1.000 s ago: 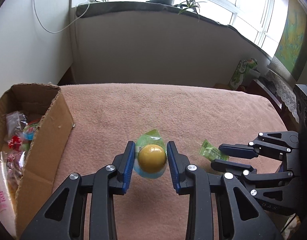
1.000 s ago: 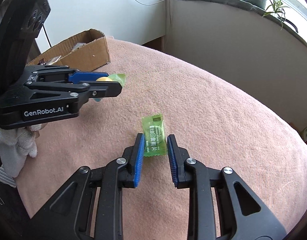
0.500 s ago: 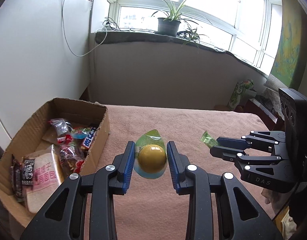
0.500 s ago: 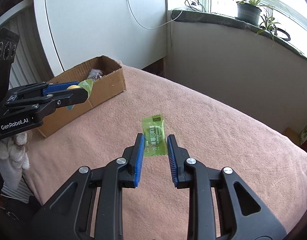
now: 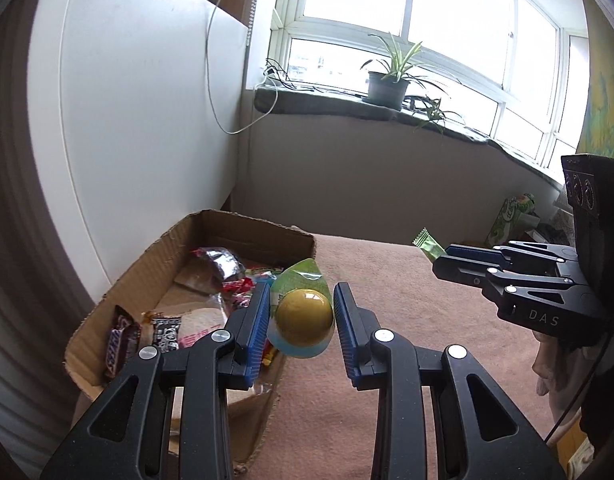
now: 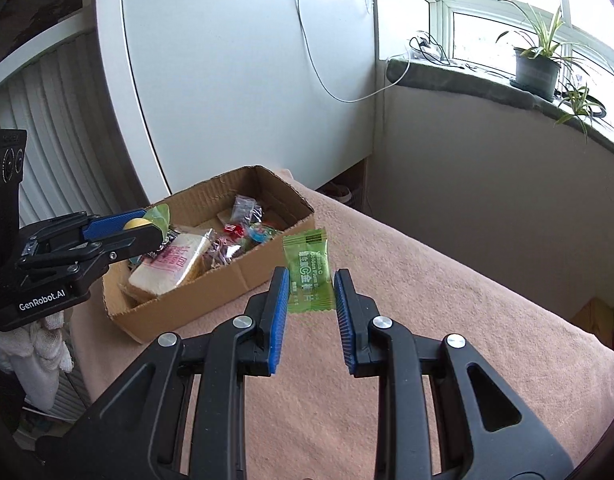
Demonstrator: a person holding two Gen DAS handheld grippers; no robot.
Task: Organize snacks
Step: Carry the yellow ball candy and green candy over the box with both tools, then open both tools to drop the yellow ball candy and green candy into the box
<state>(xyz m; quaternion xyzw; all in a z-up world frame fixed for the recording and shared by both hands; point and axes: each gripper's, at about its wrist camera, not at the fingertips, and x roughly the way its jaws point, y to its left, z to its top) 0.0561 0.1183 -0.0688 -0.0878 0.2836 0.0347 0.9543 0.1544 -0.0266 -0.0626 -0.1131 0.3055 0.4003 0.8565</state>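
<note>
My left gripper (image 5: 300,318) is shut on a yellow jelly cup (image 5: 303,318) with a green foil lid, held in the air over the near right corner of the cardboard box (image 5: 147,276). In the right wrist view the same gripper (image 6: 147,229) hangs above the box (image 6: 187,312) with the yellow cup (image 6: 137,223) between its pads. My right gripper (image 6: 307,292) is shut on a green candy sachet (image 6: 309,270), raised above the pink blanket just right of the box. The box holds several wrapped snacks and a bread pack (image 6: 173,264).
The pink blanket (image 6: 447,312) covers the surface and drops off at its edges. A white cabinet (image 6: 247,80) stands behind the box. A low wall with a window ledge and a potted plant (image 5: 389,84) runs behind. A gloved hand (image 6: 43,344) holds the left gripper.
Both grippers rose and swung left toward the box, each still gripping its snack. The jelly cup went from over bare blanket to over the box's corner.
</note>
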